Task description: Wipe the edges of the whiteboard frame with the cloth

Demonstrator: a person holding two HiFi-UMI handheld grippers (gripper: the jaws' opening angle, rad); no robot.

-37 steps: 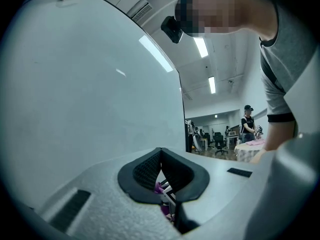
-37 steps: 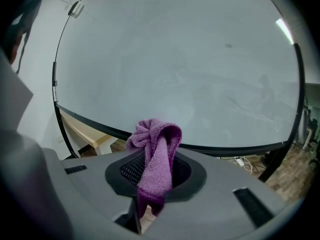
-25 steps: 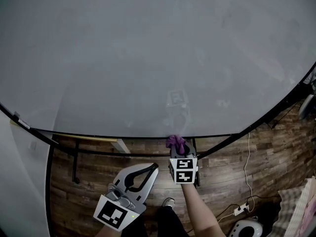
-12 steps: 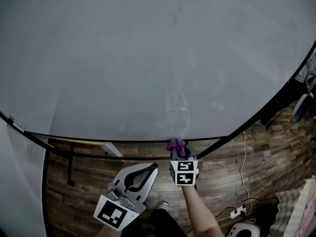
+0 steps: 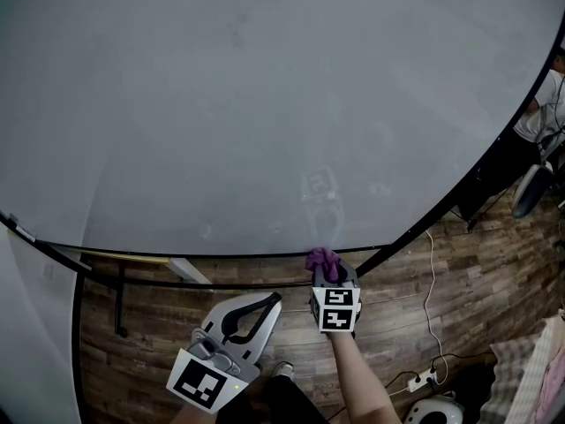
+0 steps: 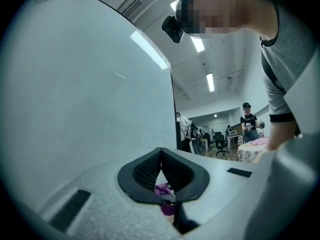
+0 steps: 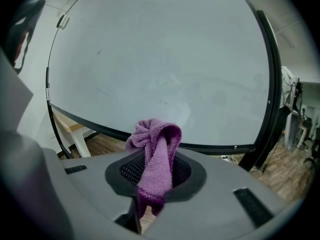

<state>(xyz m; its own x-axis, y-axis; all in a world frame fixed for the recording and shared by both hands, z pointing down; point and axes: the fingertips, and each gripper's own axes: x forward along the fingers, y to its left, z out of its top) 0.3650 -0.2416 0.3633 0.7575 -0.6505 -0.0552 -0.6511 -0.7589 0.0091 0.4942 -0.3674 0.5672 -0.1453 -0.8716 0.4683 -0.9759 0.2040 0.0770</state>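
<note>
Whiteboard (image 5: 265, 104): filled most of the head view, its pale grey face bare apart from faint smudges.
Wood floor (image 5: 424, 316): showed below the board, plank-patterned, with a white cable trailing at the right.
Whiteboard frame (image 5: 212, 256): a thin black rim; its bottom edge ran across just ahead of both tools, and its right-hand edge climbed steeply at the far right.
Left gripper (image 5: 274, 300): was held low and back from the board, apart from the frame; its jaws met at the tips with nothing between them.
Right gripper (image 5: 328, 274): pointed at the bottom edge, its jaws pinched on the cloth.
Purple cloth (image 5: 321, 259): a knitted rag, one strip clamped in the right jaws and a bunched knot standing out in front. The knot sat at the bottom edge, seemingly pressed on it, though contact could not be confirmed.
Step in hand: most likely the wipe along the bottom edge, with the stretch toward the right corner left to do.
Next move: would call for keeping the knot pressed on the rim, sliding it toward the corner, then turning the tool to follow the upright side. The grip would need to be firm enough that the cloth did not drag out.
</note>
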